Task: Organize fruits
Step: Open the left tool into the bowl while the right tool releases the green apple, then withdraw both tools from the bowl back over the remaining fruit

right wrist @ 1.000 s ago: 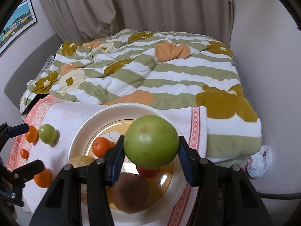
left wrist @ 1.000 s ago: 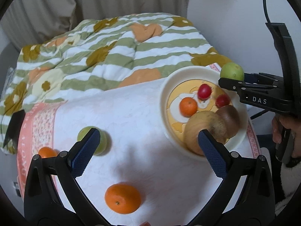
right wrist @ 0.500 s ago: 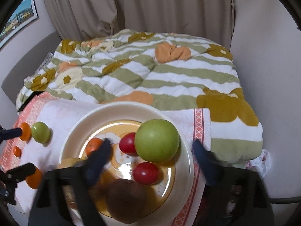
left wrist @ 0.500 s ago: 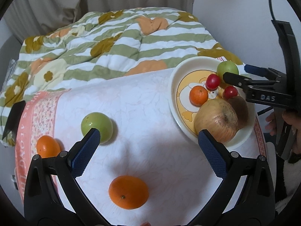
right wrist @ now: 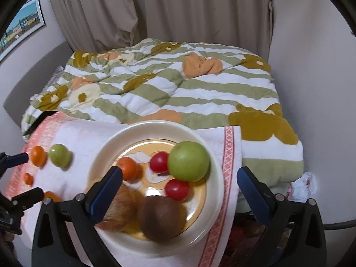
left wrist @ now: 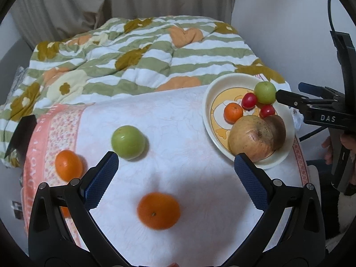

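A cream plate [right wrist: 111, 146] holds a green apple [right wrist: 188, 164], two red fruits [right wrist: 159, 162], a small orange [right wrist: 129, 168], a brown kiwi [right wrist: 159, 219] and a big tan fruit [left wrist: 251, 138]. My right gripper [right wrist: 179, 171] hovers over the plate. Its jaws are opening, the pads stand clear of the green apple, and nothing is gripped. On the white cloth lie a second green apple [left wrist: 128, 142] and two oranges [left wrist: 68, 165] [left wrist: 158, 210]. My left gripper [left wrist: 175, 156] is open and holds nothing, above the cloth between that apple and the plate [left wrist: 208, 102].
The cloth [left wrist: 173, 120] lies on a bed with a striped flowered quilt [left wrist: 144, 51] behind it. A wall [left wrist: 278, 22] stands to the right and curtains at the back. A smaller orange [right wrist: 28, 178] lies near the cloth's left border. A hand [left wrist: 347, 140] holds the right gripper's handle.
The right gripper let go of the green apple, which now rests on the plate, and its jaws spread wide. The left gripper drew back a little, so more of the cloth shows.
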The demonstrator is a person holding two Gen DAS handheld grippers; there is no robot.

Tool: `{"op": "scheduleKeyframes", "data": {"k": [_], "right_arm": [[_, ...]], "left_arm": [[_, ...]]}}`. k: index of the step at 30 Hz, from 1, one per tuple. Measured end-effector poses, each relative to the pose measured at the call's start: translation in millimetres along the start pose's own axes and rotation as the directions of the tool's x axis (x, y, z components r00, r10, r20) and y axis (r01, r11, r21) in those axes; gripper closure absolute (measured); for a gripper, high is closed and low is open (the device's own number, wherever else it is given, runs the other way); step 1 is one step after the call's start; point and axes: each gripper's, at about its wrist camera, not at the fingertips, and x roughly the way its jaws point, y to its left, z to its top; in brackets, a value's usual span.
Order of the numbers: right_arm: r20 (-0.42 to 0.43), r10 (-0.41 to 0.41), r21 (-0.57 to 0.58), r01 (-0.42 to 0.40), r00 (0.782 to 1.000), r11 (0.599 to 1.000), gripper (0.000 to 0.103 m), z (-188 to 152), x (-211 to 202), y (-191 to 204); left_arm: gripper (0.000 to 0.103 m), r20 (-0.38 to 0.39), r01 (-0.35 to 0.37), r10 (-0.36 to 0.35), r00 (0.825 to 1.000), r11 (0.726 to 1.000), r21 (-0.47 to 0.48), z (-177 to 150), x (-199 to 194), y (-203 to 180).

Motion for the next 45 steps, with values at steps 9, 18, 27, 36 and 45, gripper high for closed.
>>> {"op": "scheduleKeyframes", "data": {"k": [9,18,27,36,45], "right_arm": [[0.02,-0.034,-0.054,0.035,0.999,0.998,0.001,-1,-51,38],[0.027,-0.007,-0.04,0.008,1.0,0.999,0.001,-13,-91,103],[0.0,-0.048,0.007,0.048,0.999,0.999,0.001,-28,-98,180],[-0.051,-0.116,0.062,0.119,0.992,0.991,0.001,-54,-75,234],[-0.109,-0.149,0.139,0.164,0.983,0.977,0.001,-83,-41,255]], "left_arm": [[0.0,0.047,-0.027,0.029,0.998,0.998,-0.053,-21,-48,39],[0.0,0.084,-0.071,0.076,0.994,0.996,-0.06,-41,-95,105],[0.0,0.087,-0.063,0.065,0.994,0.998,-0.024,-59,-112,174],[0.0,0.013,-0.002,0.001,1.0,1.0,0.026,-79,-87,223],[0.0,-0.044,-0.003,0.009,0.999,0.993,0.116,-95,-46,234]]}}
